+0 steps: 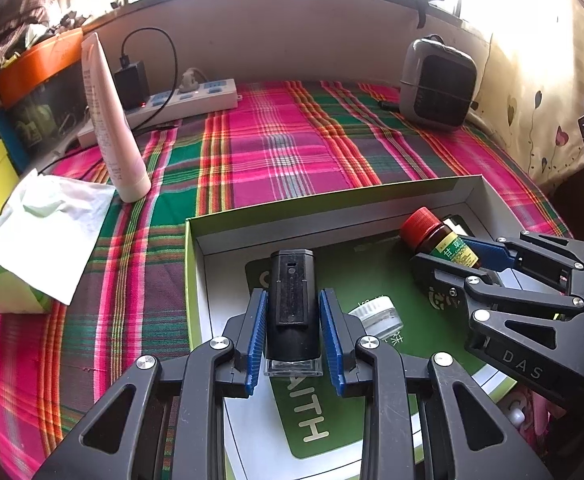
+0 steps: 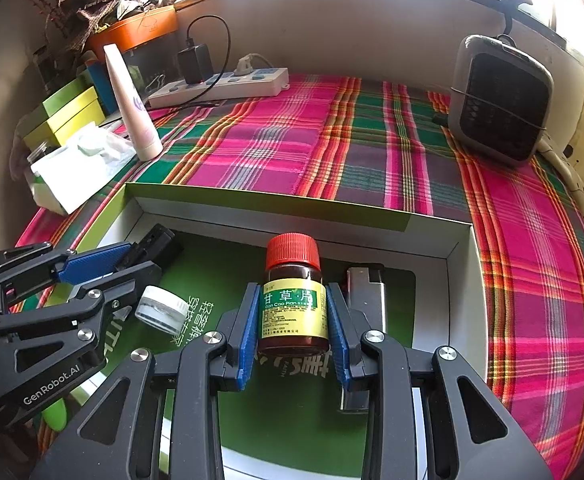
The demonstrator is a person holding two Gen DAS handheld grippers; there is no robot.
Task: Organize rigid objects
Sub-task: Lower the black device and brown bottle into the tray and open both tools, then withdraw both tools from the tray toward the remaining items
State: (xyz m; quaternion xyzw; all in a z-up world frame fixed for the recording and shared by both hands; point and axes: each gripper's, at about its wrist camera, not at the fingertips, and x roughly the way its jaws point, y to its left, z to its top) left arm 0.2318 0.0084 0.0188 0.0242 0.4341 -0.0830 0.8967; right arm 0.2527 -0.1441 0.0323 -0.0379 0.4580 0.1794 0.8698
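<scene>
While both grippers hang over the open box, each has something pinched. The left gripper has its blue pads pressed on the sides of a black bottle with a clear base, held over the box's left half. The right gripper clamps a brown pill bottle with a red cap and yellow-green label, over the right half.

Between the two, a small clear jar lies tipped on the green insert, close to the left gripper's fingers. A silver lighter lies just right of the pill bottle, along the box's right wall, so that side is tight.

Beyond the box's far wall, the plaid cloth runs wide and bare through the middle. At its left edge sit a tissue pack and an upright pink tube; behind them, a power strip with a black charger plugged in lines the far edge. A grey heater occupies the far right corner.
</scene>
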